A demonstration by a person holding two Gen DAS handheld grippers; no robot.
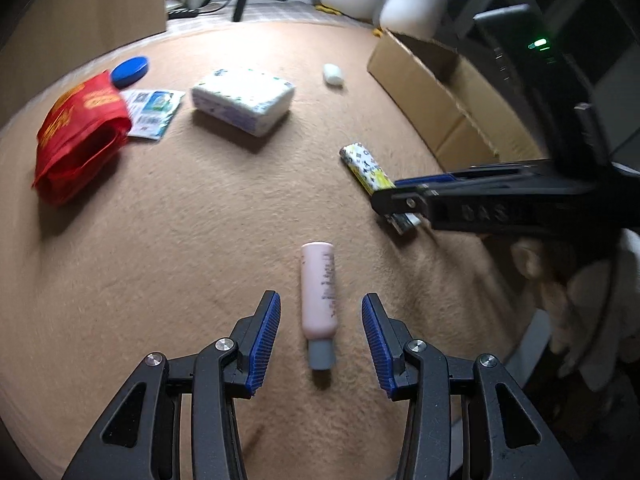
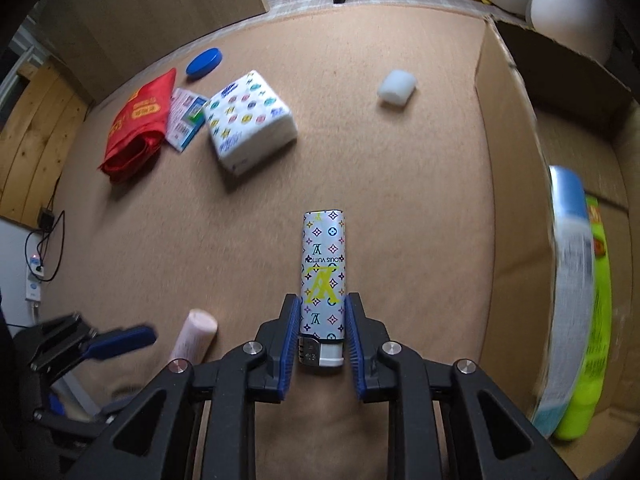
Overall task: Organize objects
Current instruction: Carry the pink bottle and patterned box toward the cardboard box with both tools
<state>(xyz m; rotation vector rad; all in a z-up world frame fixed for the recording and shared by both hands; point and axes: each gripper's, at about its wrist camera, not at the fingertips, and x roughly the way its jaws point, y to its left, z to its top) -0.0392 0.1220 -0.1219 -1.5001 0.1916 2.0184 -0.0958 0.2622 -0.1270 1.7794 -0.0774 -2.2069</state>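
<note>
- My right gripper (image 2: 322, 334) has its blue ribbed pads closed against the lower sides of a white lighter with multicoloured monogram print (image 2: 323, 276), which points away from the camera over the tan carpet (image 2: 400, 200).
- My left gripper (image 1: 320, 332) stands wide open, empty, its fingers either side of a pale pink tube with a grey cap (image 1: 318, 300) lying on the carpet, not touching it.
- Farther off lie a white patterned tissue pack (image 2: 250, 120), a red folded bag (image 2: 136, 128), a blue round lid (image 2: 204, 63) and a small white cylinder (image 2: 396, 86).
- An open cardboard box (image 2: 516, 184) stands at the right, holding a green bottle (image 2: 592, 320).
</note>
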